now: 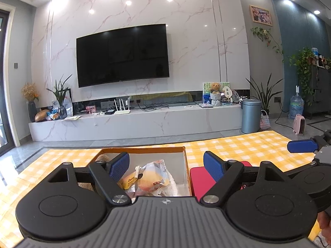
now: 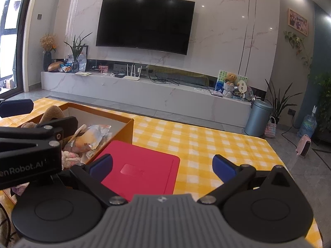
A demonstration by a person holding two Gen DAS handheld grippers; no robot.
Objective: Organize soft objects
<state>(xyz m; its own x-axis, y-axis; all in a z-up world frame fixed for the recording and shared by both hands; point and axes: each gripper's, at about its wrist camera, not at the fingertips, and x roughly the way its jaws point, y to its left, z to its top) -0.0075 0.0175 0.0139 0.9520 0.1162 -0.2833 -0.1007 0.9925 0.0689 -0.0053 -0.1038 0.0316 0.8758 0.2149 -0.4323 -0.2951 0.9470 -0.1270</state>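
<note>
The box (image 1: pixel 144 150) near the counter's (image 2: pixel 206 140) far edge already held a snack packet (image 1: pixel 149 175) and plush toys (image 2: pixel 51 113); a red mat (image 2: pixel 140 169) lay beside it; nothing soft seemed left outside; left tool (image 1: pixel 166 168) and right tool (image 2: pixel 163 167) both hung released, empty.

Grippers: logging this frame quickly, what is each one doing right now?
Left gripper: open, holding nothing, over the box.
Right gripper: open, holding nothing, over the red lid.

Table (image 2: pixel 206 142) is covered by a yellow checked cloth. An orange box (image 2: pixel 128 128) is set at 10 o'clock, with a red lid (image 2: pixel 140 169) touching it at 12.
</note>
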